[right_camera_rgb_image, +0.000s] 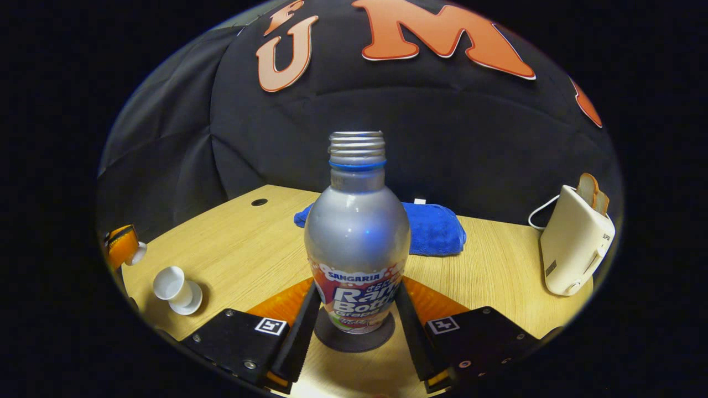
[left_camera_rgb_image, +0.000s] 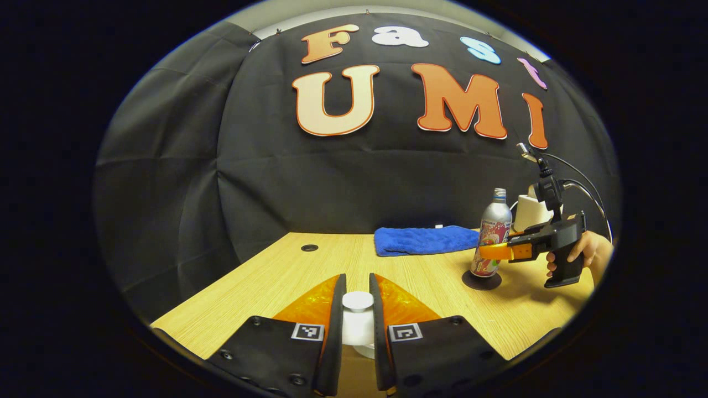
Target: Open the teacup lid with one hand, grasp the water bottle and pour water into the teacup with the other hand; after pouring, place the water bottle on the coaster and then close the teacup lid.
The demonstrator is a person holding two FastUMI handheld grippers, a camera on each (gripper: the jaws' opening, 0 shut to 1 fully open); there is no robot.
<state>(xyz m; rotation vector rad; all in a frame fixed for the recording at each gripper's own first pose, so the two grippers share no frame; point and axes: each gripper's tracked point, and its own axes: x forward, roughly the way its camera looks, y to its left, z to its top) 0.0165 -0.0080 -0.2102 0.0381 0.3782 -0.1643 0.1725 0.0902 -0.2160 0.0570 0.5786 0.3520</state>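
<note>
**Bottle on coaster, lid held aloft**

Wooden table, centre frame: the right gripper flanked the water bottle on its coaster, contact unclear. Lower left, the teacup stood open; the left gripper clamped its lid. A misaligned lowering could topple the cup.

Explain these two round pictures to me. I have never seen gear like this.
There is no robot here. A person holds a tool with two jaws in each hand, and a wide-angle camera rides on each tool, looking along its jaws. The left gripper view comes from the left gripper, whose jaws pinch the white teacup lid by its knob. Farther off, a hand holds the other tool. The right gripper view comes from the right gripper, its jaws either side of the uncapped water bottle, which stands on a dark coaster. Whether they squeeze it I cannot tell. On the wooden table are also the open teacup, a blue cloth and a toaster.
</note>
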